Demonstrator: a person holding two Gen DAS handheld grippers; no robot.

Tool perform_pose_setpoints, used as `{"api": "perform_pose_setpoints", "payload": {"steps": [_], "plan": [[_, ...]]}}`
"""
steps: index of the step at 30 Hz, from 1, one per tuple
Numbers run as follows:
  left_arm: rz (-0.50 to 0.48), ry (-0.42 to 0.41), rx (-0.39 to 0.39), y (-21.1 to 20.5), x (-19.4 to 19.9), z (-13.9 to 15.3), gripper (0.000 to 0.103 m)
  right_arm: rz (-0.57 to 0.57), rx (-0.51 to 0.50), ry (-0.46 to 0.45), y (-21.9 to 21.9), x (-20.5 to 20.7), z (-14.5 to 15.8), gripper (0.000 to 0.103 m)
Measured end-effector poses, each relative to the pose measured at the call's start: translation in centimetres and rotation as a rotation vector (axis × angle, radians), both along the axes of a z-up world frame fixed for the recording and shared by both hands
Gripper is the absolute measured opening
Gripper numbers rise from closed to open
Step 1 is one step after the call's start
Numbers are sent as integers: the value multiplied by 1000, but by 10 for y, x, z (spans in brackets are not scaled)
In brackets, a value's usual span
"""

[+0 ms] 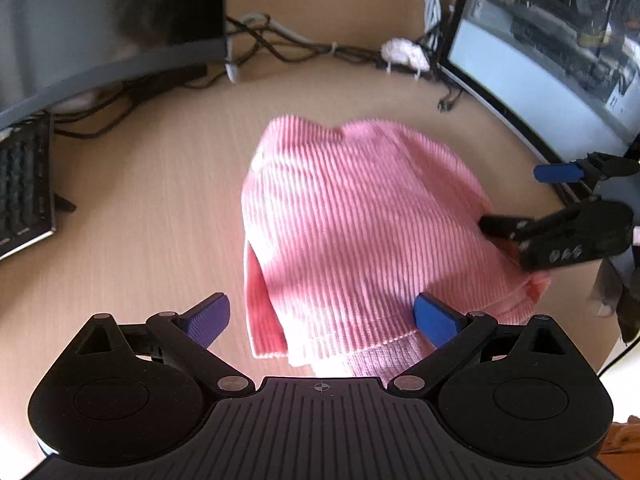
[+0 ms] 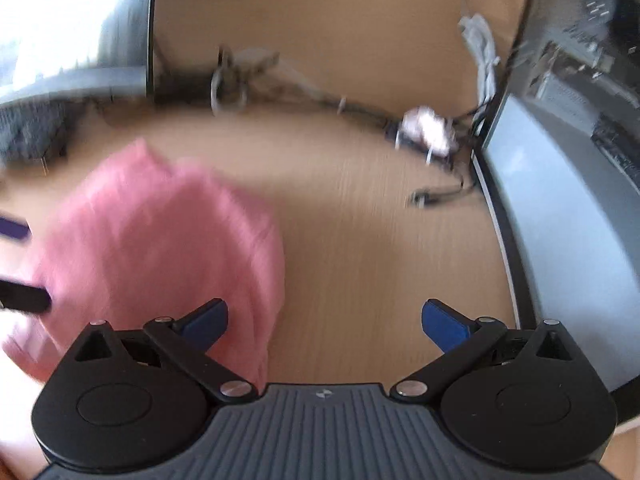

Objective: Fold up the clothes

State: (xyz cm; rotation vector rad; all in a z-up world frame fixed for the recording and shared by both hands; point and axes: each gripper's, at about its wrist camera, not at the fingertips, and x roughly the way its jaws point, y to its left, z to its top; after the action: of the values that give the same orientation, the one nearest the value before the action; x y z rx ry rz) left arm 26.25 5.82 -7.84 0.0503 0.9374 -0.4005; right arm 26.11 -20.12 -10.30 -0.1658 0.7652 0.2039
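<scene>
A ribbed pink knit garment lies folded on the woodgrain tabletop; both hand-held grippers, left and right, spread apart; only the left view shows the ribbing.

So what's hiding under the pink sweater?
The pink sweater lies folded on the wooden desk. Its own lower layers peek out at the near edge. Anything else beneath is covered, so I can't tell.

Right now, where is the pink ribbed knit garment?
The pink ribbed knit garment lies on the wooden desk, between the two monitors, ahead of the open left gripper.
</scene>
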Motion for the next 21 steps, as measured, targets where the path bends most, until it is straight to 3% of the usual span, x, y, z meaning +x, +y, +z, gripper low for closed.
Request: {"api": "perform_pose_setpoints", "payload": {"steps": [3,6,11,14,18,21], "plan": [[18,-33,-53,9,1,15,101,-14,47,-30,4,15,12,103],[19,-33,-22,1,10,12,101,-4,41,-45,20,34,6,103],[-9,55,9,-11,13,-10,101,-17,-100,23,27,67,-35,103],[-17,56,6,-9,12,-11,101,-94,-110,28,12,62,-31,103],[2,79,-37,-1,14,-11,101,-57,136,58,-11,29,-4,103],[10,111,-73,2,18,-14,101,11,344,127,-10,14,-2,103]]}}
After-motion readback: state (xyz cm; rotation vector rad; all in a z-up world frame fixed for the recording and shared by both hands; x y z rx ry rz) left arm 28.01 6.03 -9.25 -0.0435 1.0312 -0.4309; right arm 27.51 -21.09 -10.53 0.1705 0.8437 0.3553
